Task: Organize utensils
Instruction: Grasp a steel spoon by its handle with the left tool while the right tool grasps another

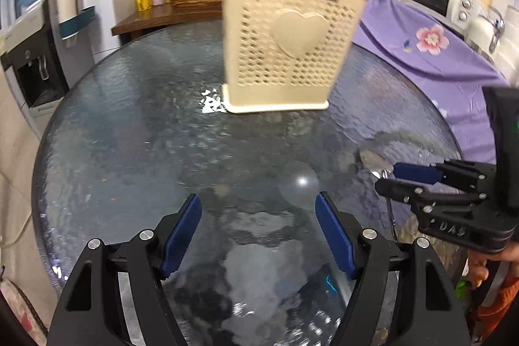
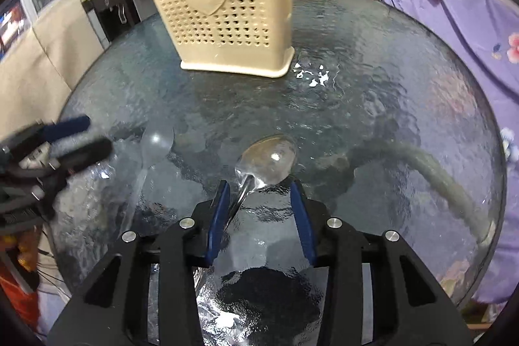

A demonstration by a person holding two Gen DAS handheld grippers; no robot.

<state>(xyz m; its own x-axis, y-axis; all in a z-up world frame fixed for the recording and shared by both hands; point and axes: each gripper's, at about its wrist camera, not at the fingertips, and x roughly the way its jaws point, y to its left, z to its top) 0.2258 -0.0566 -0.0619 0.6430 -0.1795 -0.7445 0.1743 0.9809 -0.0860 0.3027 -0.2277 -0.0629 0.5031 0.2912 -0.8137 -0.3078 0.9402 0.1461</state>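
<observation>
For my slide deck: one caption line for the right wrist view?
Right gripper straddles a metal spoon on the glass table, beige utensil holder behind.

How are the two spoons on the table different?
The metal spoon is shiny silver; the clear spoon is see-through plastic. The metal spoon's handle runs between the right gripper fingers; the clear spoon lies free beside the left gripper. Both lie on the glass table.

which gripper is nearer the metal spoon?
Right. The right gripper straddles the metal spoon's neck, jaws not yet clamped on it. The left gripper is off to the side, open over bare glass.
</observation>
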